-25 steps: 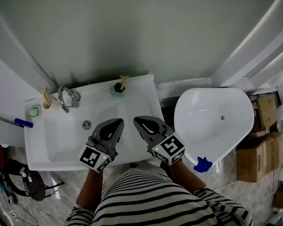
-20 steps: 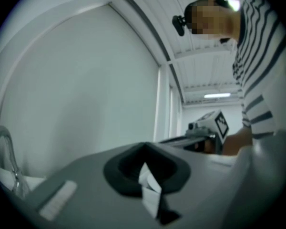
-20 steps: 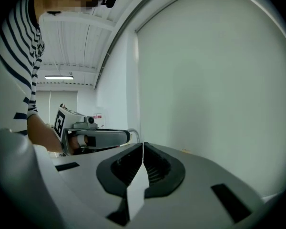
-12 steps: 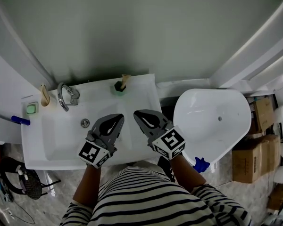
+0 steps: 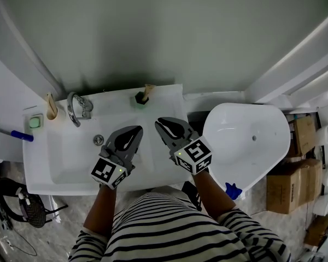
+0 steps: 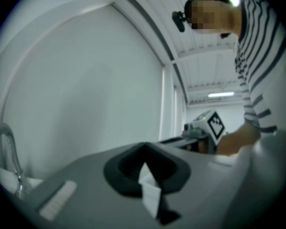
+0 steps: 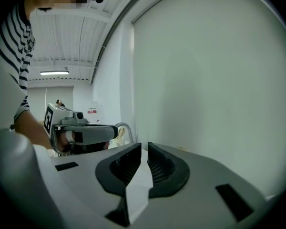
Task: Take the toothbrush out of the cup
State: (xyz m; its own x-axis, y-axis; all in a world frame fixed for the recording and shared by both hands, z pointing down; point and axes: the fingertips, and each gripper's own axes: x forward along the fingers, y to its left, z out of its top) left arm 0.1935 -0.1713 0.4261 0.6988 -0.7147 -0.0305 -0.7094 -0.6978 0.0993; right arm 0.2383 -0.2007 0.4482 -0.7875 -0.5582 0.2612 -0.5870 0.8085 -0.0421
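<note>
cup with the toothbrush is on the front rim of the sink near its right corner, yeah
Not the front rim. The cup with the toothbrush stands on the back rim of the sink, against the wall, near its right corner. The head view shows it.

Dim, even light; fisheye edges dark and blurred.

No legible writing; only black-and-white square code patterns on the left marker cube (image 5: 105,172) and the right marker cube (image 5: 195,153).
</note>
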